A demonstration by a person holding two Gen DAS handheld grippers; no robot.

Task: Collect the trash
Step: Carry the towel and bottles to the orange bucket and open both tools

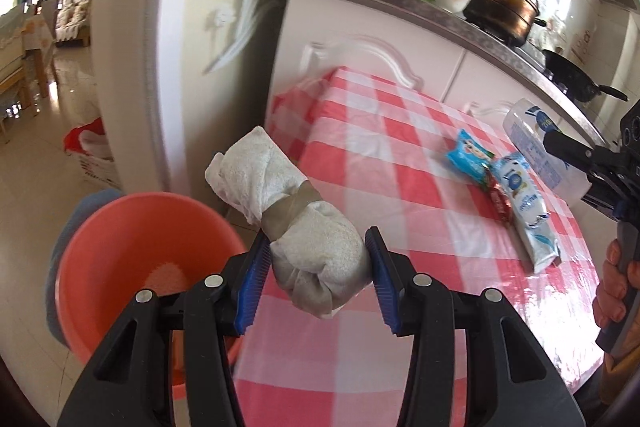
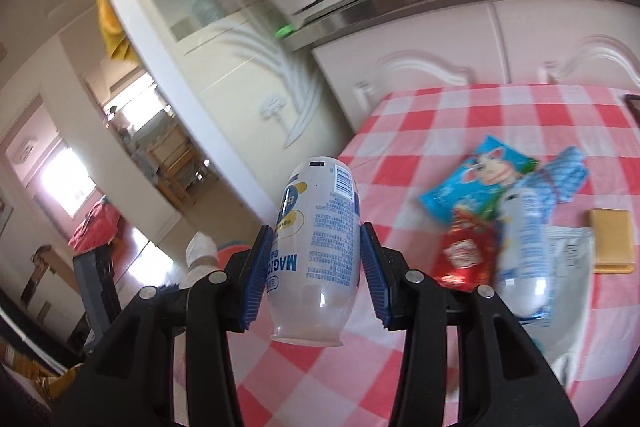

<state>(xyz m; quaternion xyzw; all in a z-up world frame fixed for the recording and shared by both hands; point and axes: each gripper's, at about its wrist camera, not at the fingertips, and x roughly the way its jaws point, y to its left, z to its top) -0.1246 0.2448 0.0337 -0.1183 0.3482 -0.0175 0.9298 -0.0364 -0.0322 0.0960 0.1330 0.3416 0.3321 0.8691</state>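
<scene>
Left wrist: gripper (image 1: 318, 259) around paper wad (image 1: 280, 203)

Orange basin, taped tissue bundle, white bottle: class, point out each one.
Orange basin (image 1: 120, 247): left wrist view, inner wall.
Taped tissue bundle (image 1: 316, 251): left wrist view, lower lump.
White bottle (image 2: 320, 251): right wrist view, printed side.

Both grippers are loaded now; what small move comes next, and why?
Probably carry the left gripper a little further left until its taped paper wad hangs over the orange basin, then release. The wad is clamped between the fingers just right of the basin's rim, and the right gripper holds the white bottle.
</scene>
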